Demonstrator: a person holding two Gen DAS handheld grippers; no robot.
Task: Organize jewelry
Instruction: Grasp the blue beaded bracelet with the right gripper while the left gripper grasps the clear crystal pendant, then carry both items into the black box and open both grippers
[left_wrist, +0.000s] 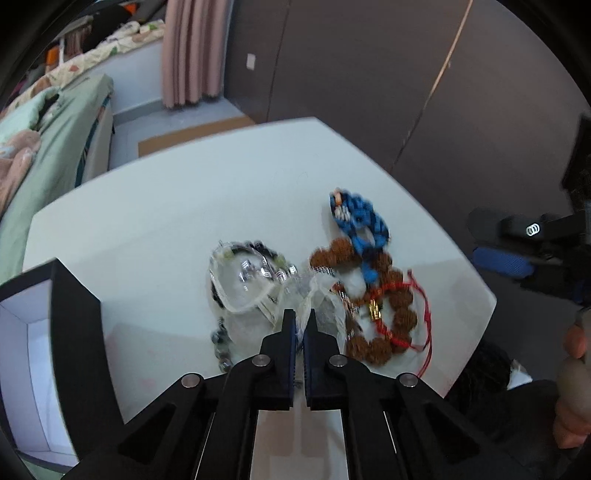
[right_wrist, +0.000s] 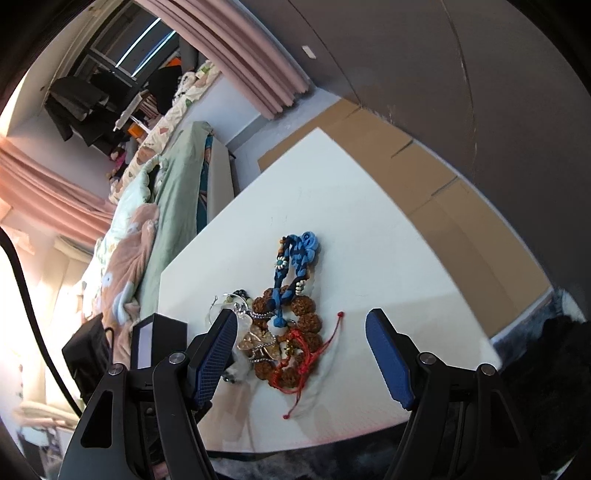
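A heap of jewelry lies on the white table (left_wrist: 155, 229): a blue braided bracelet (left_wrist: 356, 218), a brown bead bracelet (left_wrist: 400, 317), a red cord bracelet (left_wrist: 397, 338) and clear plastic bags (left_wrist: 243, 284) with silvery pieces and dark beads. My left gripper (left_wrist: 300, 317) is shut on the edge of a clear bag (left_wrist: 317, 291) in the heap. In the right wrist view the same heap (right_wrist: 288, 332) lies between the fingers of my right gripper (right_wrist: 301, 323), which is open and empty above the table's near edge. The right gripper (left_wrist: 502, 254) also shows at the right of the left wrist view.
An open black box with a white inside (left_wrist: 33, 354) stands at the table's left corner; it also shows in the right wrist view (right_wrist: 155, 339). A bed with green bedding (left_wrist: 55, 140) lies beyond the table. Cardboard sheets (right_wrist: 424, 177) lie on the floor by the grey wall.
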